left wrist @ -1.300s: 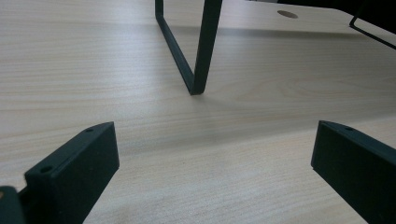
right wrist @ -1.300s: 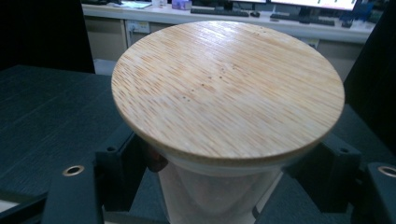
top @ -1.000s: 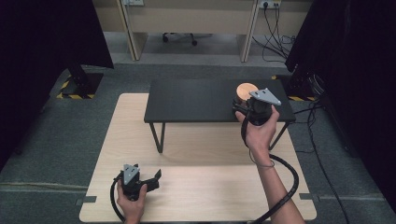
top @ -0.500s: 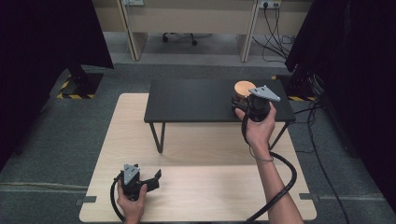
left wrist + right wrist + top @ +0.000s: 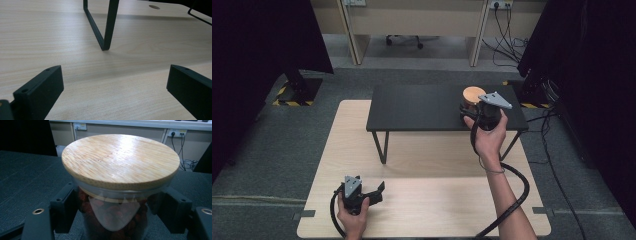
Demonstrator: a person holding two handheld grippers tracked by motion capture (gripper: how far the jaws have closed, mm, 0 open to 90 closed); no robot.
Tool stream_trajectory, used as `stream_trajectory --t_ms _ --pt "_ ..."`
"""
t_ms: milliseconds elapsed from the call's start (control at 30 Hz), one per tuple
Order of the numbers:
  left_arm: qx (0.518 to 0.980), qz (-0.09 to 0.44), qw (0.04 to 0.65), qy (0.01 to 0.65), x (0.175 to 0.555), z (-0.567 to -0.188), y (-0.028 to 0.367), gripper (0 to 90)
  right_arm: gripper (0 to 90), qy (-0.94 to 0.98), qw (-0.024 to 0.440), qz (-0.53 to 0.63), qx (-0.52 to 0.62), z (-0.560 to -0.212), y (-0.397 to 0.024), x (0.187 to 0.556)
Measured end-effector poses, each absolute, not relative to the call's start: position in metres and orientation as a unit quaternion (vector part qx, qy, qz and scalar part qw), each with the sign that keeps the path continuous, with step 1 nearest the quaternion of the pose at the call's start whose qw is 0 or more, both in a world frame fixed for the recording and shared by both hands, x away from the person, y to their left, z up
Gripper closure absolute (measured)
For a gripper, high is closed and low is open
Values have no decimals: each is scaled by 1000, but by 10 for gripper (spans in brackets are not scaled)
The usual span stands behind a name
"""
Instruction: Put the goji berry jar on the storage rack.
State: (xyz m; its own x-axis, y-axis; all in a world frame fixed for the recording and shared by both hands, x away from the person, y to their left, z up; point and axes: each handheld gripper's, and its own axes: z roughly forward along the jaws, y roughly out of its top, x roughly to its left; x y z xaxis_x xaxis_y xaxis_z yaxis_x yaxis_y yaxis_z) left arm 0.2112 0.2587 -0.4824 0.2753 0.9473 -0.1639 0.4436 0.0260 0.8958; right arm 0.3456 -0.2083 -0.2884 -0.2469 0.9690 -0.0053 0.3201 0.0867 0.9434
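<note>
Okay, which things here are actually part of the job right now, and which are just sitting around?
In use:
- jar with red contents, standing on the black stand
- wooden lid, on the jar
- right hand-held gripper, shut on the jar

Just there:
- left hand-held gripper, open above the wooden table
- stand's leg
- cables on the floor

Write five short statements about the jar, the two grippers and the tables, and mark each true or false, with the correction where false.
1. The right gripper is shut on the glass jar. True.
2. The jar's wooden lid is off. False: it sits on the jar.
3. The left gripper holds the jar. False: its jaws stand open over the light wooden table, nothing between them.
4. The jar is at the black raised table, near its right end in the high view. True.
5. The jar is empty. False: reddish contents show through the glass.
</note>
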Motion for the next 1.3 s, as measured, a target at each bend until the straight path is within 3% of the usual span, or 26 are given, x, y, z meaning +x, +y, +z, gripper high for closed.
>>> stream_trajectory --t_ms 333,400,533,1300 --pt "645 266 472 539 211 -482 259 2 242 642 358 454 503 -289 -206 344" --pt "645 266 472 539 211 -482 259 2 117 641 362 455 501 -290 -204 343" --pt "645 266 472 539 211 -482 259 2 30 641 386 445 492 -292 -197 336" --pt "645 268 471 538 211 -483 258 2 6 631 393 472 474 -314 -222 277"
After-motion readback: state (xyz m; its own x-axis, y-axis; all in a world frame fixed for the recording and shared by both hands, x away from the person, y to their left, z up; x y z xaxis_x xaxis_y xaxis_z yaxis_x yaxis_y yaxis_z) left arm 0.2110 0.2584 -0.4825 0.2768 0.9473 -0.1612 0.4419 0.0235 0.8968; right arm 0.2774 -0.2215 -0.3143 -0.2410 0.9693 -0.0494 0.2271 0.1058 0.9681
